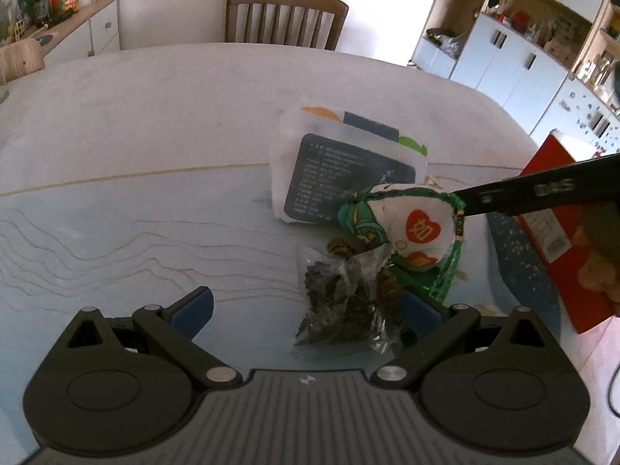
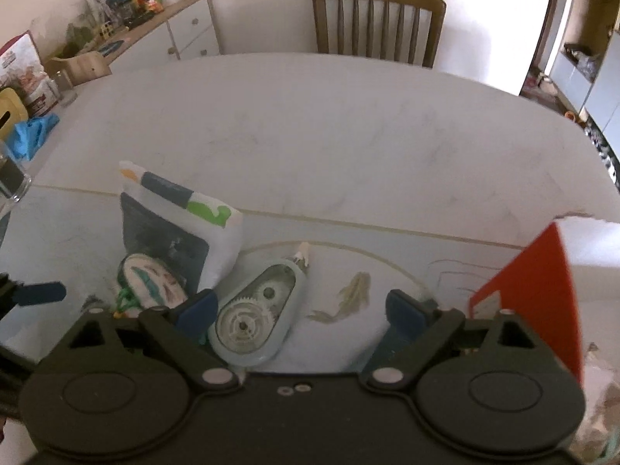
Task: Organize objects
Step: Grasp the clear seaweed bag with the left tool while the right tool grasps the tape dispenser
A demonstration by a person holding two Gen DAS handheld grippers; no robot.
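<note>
The far half of the table (image 1: 193, 89) is left bare as far as the chair (image 1: 285, 15), and open surface is also seen to the left of the white pouch (image 1: 341, 162). The near middle is crowded by that pouch, a cloth charm (image 1: 410, 224) and a clear bag of dried leaves (image 1: 341, 302), lying close together. The right side is walled off by an upright red box (image 2: 542, 283). Between a correction tape (image 2: 259, 310) and the box, a strip of mat (image 2: 387, 263) lies open.
</note>
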